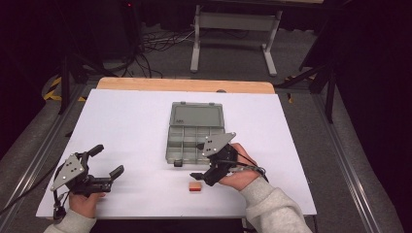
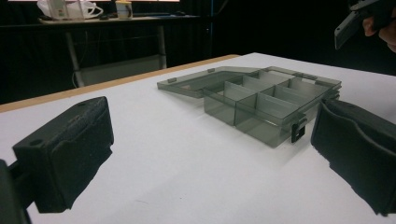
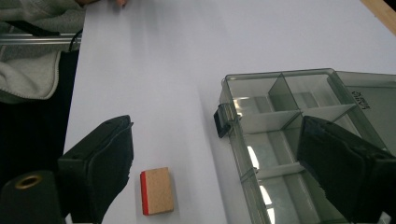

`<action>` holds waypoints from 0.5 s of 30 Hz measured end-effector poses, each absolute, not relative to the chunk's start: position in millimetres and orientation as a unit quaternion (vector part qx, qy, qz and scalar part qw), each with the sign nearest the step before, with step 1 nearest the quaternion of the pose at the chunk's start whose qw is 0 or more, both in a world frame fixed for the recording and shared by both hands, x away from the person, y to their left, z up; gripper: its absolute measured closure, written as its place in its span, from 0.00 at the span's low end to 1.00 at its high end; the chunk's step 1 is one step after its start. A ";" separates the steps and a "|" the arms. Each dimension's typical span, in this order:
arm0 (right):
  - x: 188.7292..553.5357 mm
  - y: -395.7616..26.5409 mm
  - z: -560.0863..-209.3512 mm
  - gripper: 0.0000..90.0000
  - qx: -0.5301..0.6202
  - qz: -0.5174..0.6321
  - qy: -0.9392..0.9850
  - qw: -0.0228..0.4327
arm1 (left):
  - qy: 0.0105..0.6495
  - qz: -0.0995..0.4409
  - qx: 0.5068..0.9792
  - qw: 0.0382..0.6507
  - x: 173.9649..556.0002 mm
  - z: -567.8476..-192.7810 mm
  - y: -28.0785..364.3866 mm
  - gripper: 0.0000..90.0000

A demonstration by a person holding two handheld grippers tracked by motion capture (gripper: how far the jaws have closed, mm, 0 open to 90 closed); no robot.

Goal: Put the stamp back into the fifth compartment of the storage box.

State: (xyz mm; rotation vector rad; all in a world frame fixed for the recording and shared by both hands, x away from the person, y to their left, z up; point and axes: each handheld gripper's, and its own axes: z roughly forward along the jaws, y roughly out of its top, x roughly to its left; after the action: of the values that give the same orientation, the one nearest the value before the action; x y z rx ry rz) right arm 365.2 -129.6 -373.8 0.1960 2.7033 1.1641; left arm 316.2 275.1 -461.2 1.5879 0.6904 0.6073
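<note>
A clear grey compartment box [image 1: 196, 131] lies open on the white table, its lid folded flat to the far side. The box [image 2: 271, 100] has several empty cells, and a black latch [image 3: 221, 120] on its near wall. A small tan block with a red edge [image 1: 195, 186] lies on the table just in front of the box. My right gripper [image 1: 198, 160] hovers open above the gap between the block [image 3: 157, 190] and the box [image 3: 275, 126]. My left gripper [image 1: 108, 160] is open near the table's front left, aimed toward the box, with nothing between its pads.
The white table [image 1: 136, 121] has a wooden strip along its far edge [image 1: 184, 85]. Beyond it stand a white metal frame [image 1: 235, 29] and cables on the floor. A grey sleeve [image 3: 28, 70] lies at the table's near edge.
</note>
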 end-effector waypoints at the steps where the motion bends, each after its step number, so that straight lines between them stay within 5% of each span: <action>1: 365.0 -129.4 -374.2 0.13 0.066 0.389 0.914 0.095 | 0.300 0.262 0.687 0.608 316.0 -461.2 275.0 0.00; 15: 365.8 -125.5 -377.9 0.18 0.062 0.342 0.935 0.073 | 0.302 0.261 0.686 0.608 316.1 -461.3 274.9 0.00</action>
State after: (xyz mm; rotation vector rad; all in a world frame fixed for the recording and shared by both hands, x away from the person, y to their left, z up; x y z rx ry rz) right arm 365.8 -125.5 -377.9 0.1852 2.8082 1.0278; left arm 316.1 274.9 -461.3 1.5852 0.6968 0.6020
